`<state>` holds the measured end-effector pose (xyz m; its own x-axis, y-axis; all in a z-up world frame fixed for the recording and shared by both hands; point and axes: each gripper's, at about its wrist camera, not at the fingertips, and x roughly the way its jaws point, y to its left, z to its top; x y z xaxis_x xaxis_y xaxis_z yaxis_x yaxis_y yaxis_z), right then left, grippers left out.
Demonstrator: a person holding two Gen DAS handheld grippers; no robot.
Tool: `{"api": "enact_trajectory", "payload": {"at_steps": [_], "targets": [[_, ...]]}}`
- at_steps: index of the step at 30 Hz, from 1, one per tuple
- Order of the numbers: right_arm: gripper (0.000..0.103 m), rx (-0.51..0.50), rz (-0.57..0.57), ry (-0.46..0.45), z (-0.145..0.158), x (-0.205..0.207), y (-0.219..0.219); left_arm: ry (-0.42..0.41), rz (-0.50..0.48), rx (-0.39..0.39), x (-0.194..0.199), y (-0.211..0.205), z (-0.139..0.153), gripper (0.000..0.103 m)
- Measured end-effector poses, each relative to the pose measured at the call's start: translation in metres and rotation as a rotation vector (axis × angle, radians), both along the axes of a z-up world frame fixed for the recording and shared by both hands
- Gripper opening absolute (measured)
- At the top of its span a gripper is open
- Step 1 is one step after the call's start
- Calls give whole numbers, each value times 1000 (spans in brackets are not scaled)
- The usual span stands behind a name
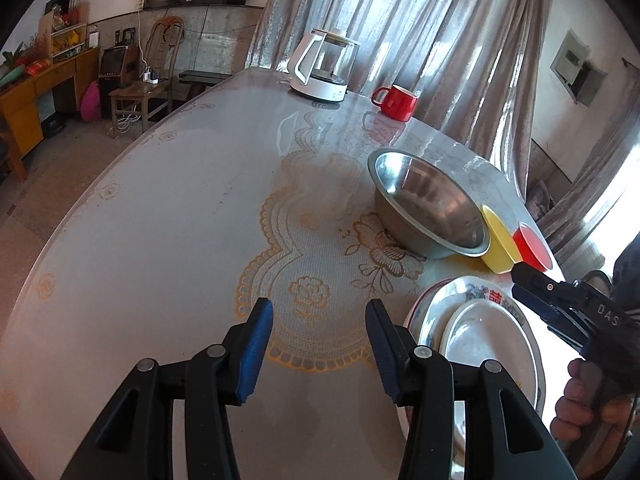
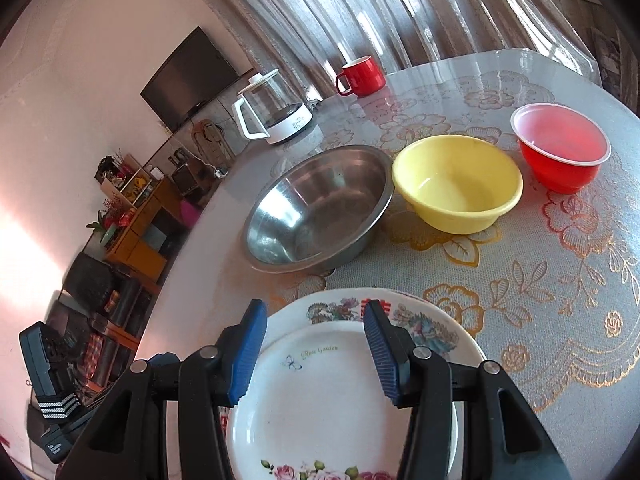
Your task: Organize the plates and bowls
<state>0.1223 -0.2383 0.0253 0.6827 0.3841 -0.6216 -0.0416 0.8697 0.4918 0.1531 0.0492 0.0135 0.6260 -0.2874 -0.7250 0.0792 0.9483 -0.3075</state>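
A small white plate [image 2: 320, 396] lies on a larger floral plate [image 2: 424, 330]; the stack also shows in the left wrist view [image 1: 488, 336]. Beyond stand a steel bowl [image 2: 316, 208] [image 1: 432, 200], a yellow bowl [image 2: 456, 180] [image 1: 498, 240] and a red plastic bowl [image 2: 560, 144] [image 1: 534, 246] in a row. My right gripper [image 2: 316, 344] is open and empty just above the plates. My left gripper [image 1: 320, 344] is open and empty over bare table, left of the plates. The right gripper also shows in the left wrist view [image 1: 532, 284].
A white-and-glass kettle [image 1: 324, 66] [image 2: 276, 114] and a red mug [image 1: 394, 102] [image 2: 360, 76] stand at the table's far side by the curtains. The table [image 1: 160, 240] has a floral cover. Chairs and a desk stand beyond its left edge.
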Motion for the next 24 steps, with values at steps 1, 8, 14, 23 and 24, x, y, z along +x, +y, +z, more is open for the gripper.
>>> {"api": "enact_trajectory", "payload": {"at_steps": [1,8,14,23,24], "targets": [[51,3,-6,4,0,5,0,-3,-5,-4,5,-2,1,49],[51,23,-46,46,-6,42,-5,-10,-33,-20,49,-18,8,49],[51,31,-68,104,-18,73,-10,-4,-53,-49,92,-33,7,49],[51,-5,-65,147,-29,99,-10,28,-110,-6,135,-69,-13,31],[50,-20,-57,148,-30,101,-8,37,-124,2,136,-72,-17,28]]}}
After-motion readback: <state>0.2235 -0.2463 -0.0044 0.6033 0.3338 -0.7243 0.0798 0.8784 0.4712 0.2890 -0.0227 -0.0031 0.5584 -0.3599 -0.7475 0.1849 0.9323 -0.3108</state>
